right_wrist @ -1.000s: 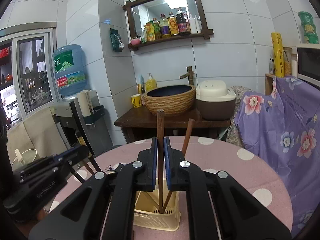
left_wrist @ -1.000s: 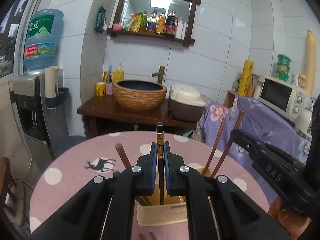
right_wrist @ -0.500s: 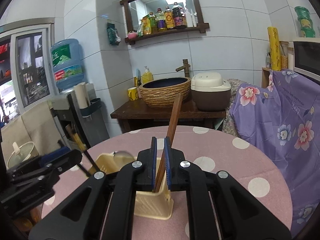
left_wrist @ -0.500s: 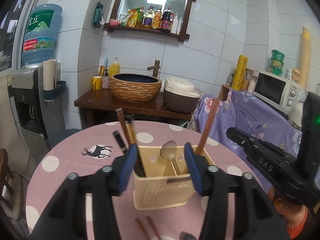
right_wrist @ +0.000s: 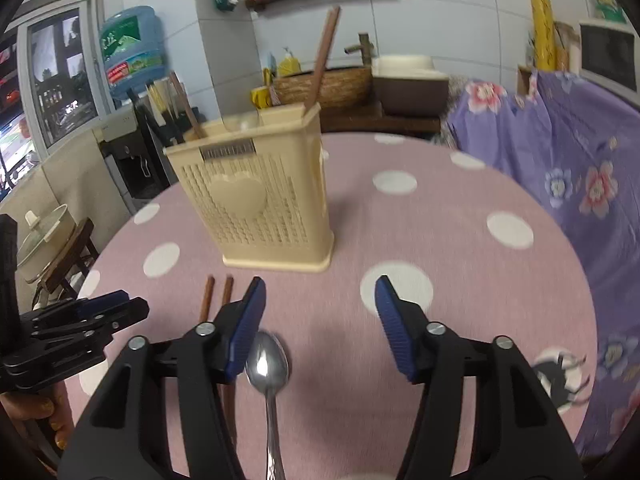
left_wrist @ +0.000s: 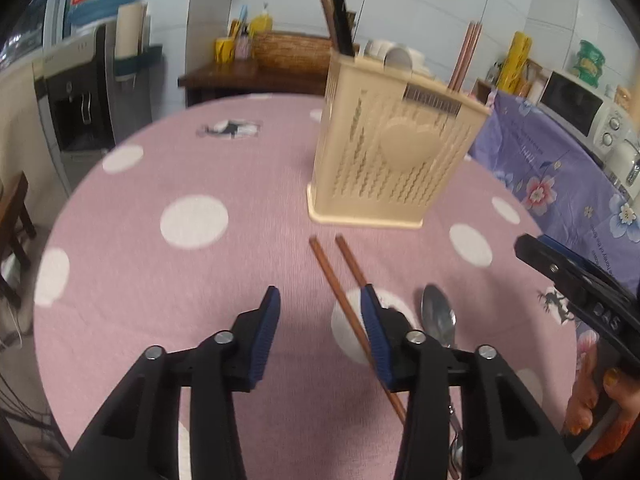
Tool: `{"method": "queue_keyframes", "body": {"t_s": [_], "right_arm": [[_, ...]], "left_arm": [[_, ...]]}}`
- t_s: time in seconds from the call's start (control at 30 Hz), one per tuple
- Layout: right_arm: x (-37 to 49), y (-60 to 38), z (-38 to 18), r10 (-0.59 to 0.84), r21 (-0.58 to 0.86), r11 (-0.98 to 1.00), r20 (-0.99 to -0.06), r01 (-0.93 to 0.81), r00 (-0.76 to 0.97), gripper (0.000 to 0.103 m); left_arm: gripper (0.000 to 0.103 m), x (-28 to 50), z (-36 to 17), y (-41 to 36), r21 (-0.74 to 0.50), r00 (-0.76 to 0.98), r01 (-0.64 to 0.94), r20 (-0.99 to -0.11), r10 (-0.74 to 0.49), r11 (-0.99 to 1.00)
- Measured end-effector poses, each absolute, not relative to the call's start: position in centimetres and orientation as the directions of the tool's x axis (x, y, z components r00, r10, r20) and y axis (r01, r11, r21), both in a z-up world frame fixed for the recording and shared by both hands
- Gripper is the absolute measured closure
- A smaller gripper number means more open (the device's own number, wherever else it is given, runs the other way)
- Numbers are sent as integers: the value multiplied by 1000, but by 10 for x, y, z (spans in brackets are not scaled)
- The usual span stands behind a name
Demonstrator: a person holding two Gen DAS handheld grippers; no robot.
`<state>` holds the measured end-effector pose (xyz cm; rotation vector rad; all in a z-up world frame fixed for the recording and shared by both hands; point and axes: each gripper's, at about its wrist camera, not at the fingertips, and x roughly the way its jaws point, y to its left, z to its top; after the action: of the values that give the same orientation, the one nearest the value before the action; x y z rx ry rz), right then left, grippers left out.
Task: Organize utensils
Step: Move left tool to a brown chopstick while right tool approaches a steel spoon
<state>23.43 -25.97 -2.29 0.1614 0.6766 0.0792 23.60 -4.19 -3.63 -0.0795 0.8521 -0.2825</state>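
Note:
A cream plastic utensil holder (left_wrist: 394, 152) (right_wrist: 260, 196) stands on the pink dotted table with chopsticks and a spoon upright in it. Two brown chopsticks (left_wrist: 336, 276) (right_wrist: 208, 296) lie on the cloth in front of it. A metal spoon (left_wrist: 438, 320) (right_wrist: 267, 364) lies beside them. My left gripper (left_wrist: 320, 328) is open and empty, low over the lying chopsticks. My right gripper (right_wrist: 320, 320) is open and empty, low over the table with the spoon by its left finger.
The round table (left_wrist: 180, 256) has a pink cloth with white dots. A purple floral cloth (right_wrist: 580, 152) covers furniture to the right, with a microwave (left_wrist: 576, 104) on it. A water dispenser (left_wrist: 80, 92) and a wooden washstand (right_wrist: 360, 120) stand behind.
Both grippers held chopsticks over the holder, let them go into it, then opened and dropped low toward the table in front of the holder, over the lying chopsticks and spoon.

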Motion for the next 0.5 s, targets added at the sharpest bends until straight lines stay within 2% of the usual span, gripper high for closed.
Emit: {"method": "queue_keyframes", "body": {"t_s": [0.1, 0.5], "right_arm": [[220, -256, -37, 108, 153, 988, -635, -13, 765, 42], [209, -257, -44, 116, 167, 986, -654, -8, 748, 42]], "left_arm": [[71, 242, -48, -50, -182, 595, 218, -754, -278, 959], [72, 258, -69, -79, -134, 557, 225, -795, -240, 965]]}}
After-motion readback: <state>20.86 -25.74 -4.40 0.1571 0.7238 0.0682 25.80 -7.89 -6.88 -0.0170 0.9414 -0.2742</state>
